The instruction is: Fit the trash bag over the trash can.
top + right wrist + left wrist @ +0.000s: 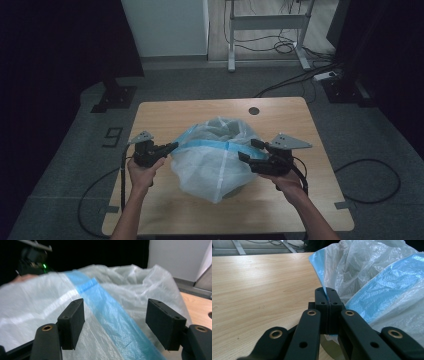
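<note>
A translucent white plastic bag (215, 160) with a blue band (210, 145) around its mouth stands puffed up in the middle of the wooden table (165, 115). My left gripper (172, 146) is at the bag's left side. In the left gripper view its jaws (326, 293) are shut on the bag's thin blue edge (387, 287). My right gripper (247, 150) is at the bag's right side and stands open. In the right gripper view (115, 315) the blue band (110, 307) runs between the wide-apart pads without touching them.
A round dark hole (254, 110) sits in the table near its far edge. Behind the table are a white desk frame (265, 22), floor cables (300, 75) and a dark stand base (114, 95). Something dark (235, 192) peeks from under the bag.
</note>
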